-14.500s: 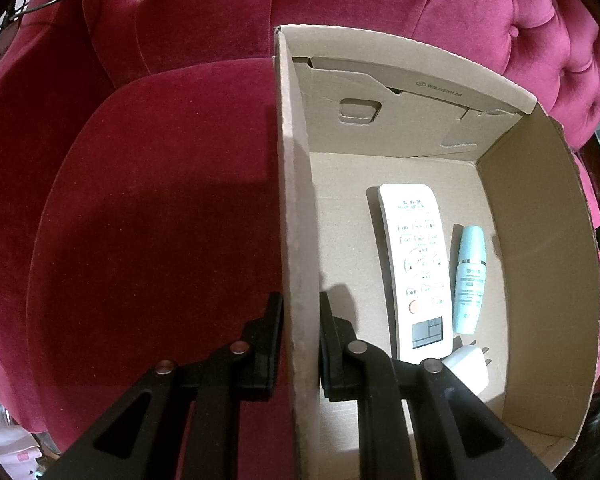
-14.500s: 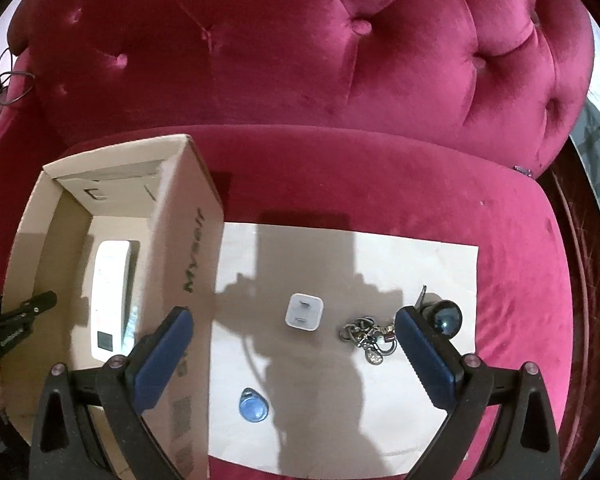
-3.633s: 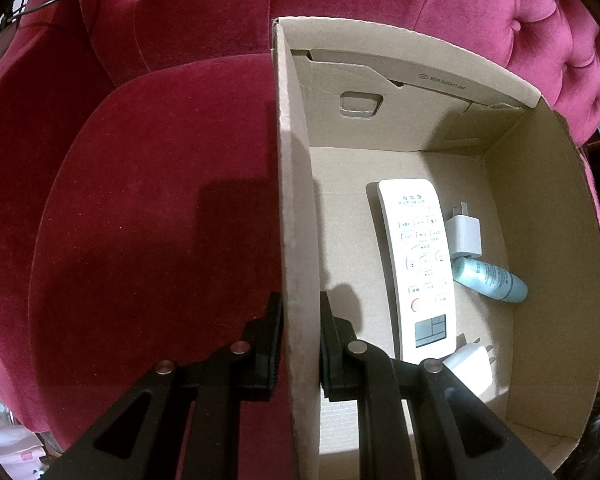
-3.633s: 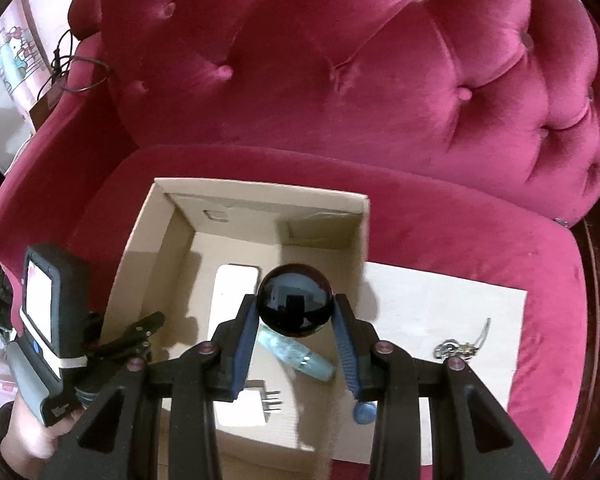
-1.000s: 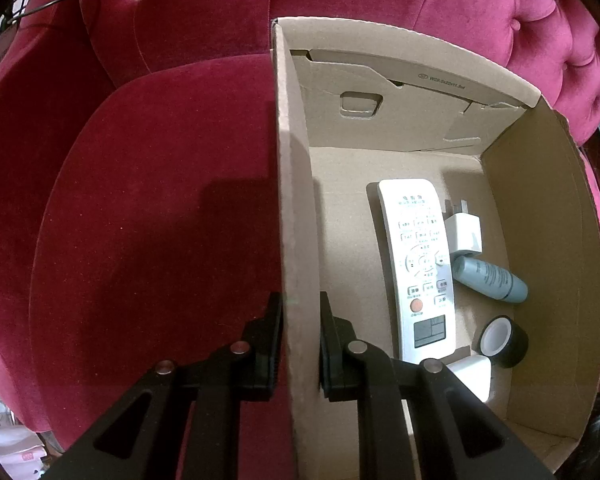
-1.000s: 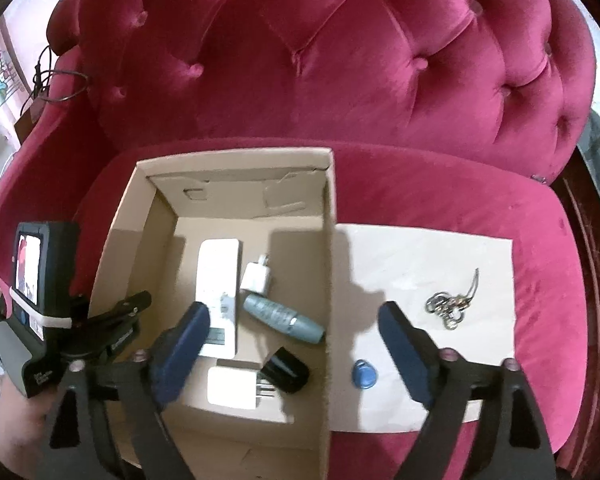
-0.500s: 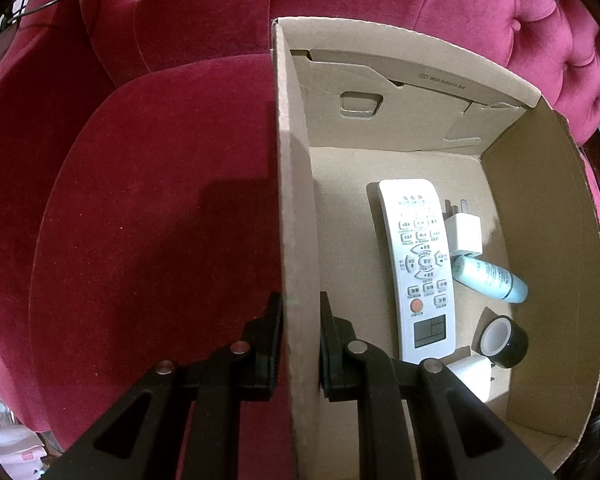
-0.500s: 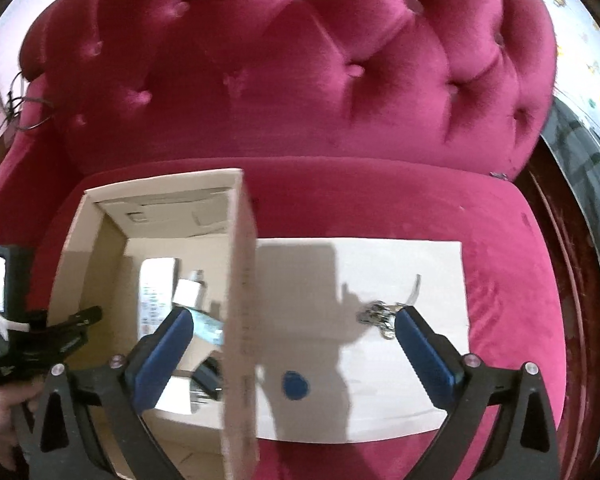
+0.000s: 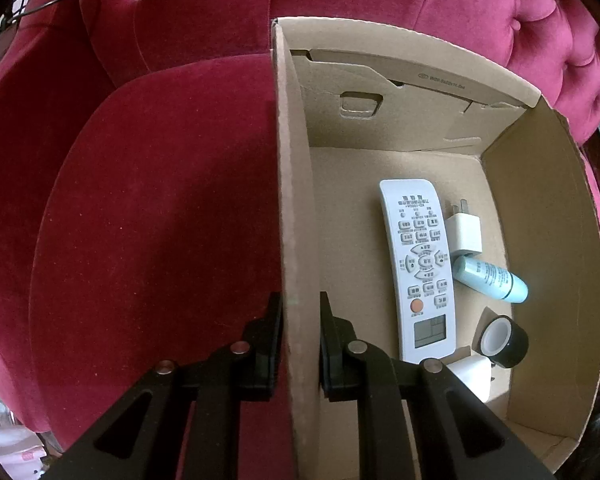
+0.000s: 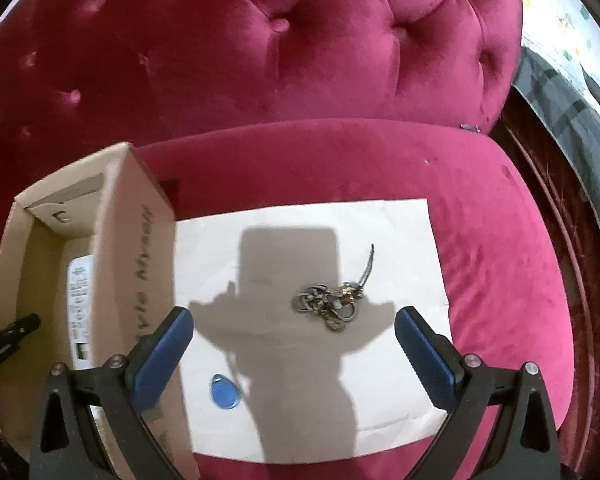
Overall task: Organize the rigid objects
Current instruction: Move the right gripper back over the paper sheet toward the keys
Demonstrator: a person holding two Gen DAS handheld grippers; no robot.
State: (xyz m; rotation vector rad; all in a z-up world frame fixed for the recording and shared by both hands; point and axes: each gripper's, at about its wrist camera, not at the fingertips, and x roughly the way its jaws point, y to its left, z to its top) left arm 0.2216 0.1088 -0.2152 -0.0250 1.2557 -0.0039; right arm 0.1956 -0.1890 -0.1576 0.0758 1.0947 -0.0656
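Where paper (image 10: 400, 240) lies, crimson sofa (image 10: 300, 60).

We see the cardboard box (image 9: 296, 200) on the sofa seat (image 9: 160, 200). Inside it the remote (image 9: 418, 264) lies along the floor, with a charger (image 9: 465, 232), a tube (image 9: 490, 280) and a tape roll (image 9: 502, 340) at its right. Right of the box, on the paper sheet (image 10: 400, 240), lie the keys (image 10: 330, 304) and, nearer us, a tag (image 10: 224, 390).
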